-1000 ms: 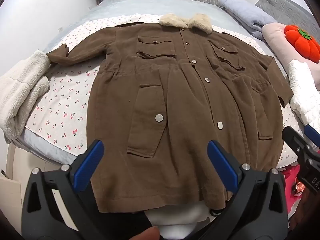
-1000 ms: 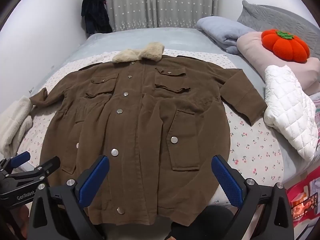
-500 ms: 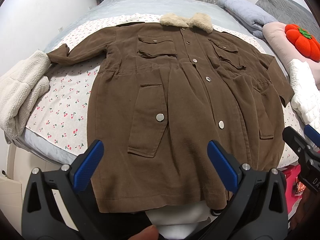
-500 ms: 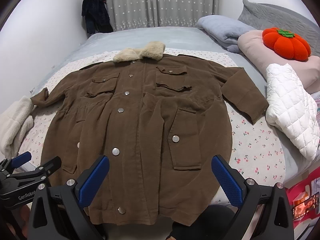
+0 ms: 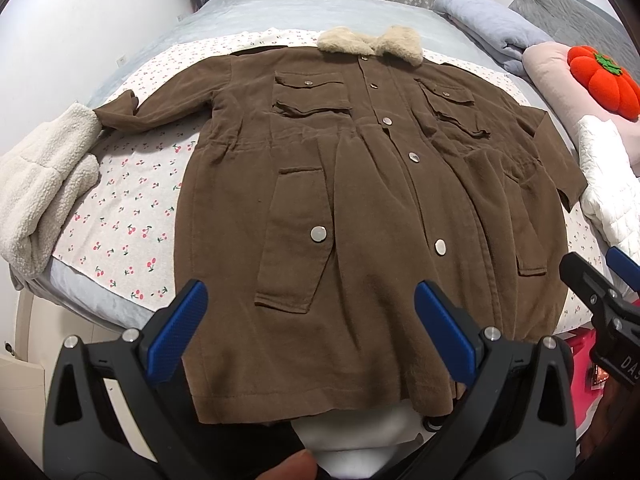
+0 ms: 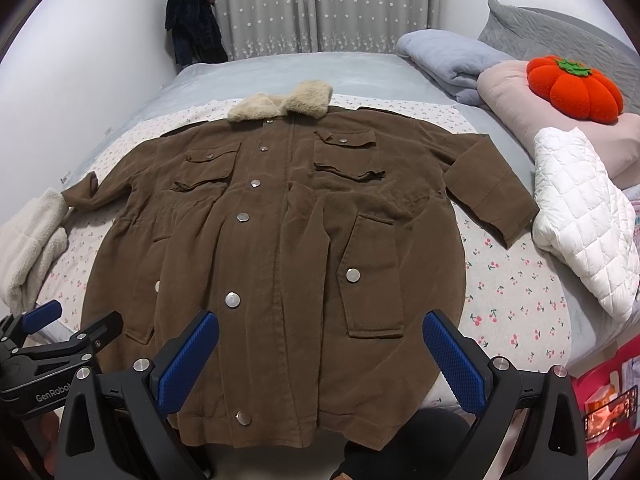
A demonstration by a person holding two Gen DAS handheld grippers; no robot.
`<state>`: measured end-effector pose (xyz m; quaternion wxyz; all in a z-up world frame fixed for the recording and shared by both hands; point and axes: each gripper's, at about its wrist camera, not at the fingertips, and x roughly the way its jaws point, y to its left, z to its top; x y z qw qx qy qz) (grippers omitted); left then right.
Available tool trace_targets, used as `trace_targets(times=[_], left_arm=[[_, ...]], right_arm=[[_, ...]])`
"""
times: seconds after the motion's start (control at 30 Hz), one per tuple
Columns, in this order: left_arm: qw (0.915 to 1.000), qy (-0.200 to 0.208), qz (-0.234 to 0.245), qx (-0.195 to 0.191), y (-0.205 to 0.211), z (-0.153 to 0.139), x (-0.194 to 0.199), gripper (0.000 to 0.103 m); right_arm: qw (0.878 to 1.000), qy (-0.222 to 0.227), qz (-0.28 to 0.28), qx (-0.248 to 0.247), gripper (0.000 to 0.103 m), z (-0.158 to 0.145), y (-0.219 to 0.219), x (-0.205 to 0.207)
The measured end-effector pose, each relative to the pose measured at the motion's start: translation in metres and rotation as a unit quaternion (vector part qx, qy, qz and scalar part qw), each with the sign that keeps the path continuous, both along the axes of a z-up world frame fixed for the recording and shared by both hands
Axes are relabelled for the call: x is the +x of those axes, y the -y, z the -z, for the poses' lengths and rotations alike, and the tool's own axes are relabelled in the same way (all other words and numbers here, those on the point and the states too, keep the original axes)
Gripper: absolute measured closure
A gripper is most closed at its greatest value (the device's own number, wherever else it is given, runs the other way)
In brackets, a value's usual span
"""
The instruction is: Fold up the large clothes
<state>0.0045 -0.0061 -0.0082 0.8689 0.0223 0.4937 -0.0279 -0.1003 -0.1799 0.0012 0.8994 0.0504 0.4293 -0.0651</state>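
Note:
A large brown coat with a cream fur collar lies spread flat, front up and buttoned, on the bed; it also fills the right wrist view. Its sleeves stretch out to both sides and its hem hangs over the bed's near edge. My left gripper is open and empty, just above the hem on the left half. My right gripper is open and empty above the hem on the right half. Each gripper shows at the edge of the other's view.
A cherry-print sheet lies under the coat. A cream fleece garment sits at the left edge. A white quilted jacket, an orange pumpkin cushion, pillows and a folded blue blanket lie at the right. A pink bin stands below.
Both grippers have risen and tilted slightly, so the coat sits a little lower in both views. Both stay open. The coat has not moved.

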Motion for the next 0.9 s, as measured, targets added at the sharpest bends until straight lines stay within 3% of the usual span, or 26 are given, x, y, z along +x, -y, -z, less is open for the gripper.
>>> trace_targets(times=[0.9], left_arm=[[1.0000,0.001,-0.001,0.004,-0.0019,0.0002,-0.0008,0.000]], right_arm=[[1.000,-0.003,-0.007,0.002,0.000,-0.0006,-0.0044,0.0016]])
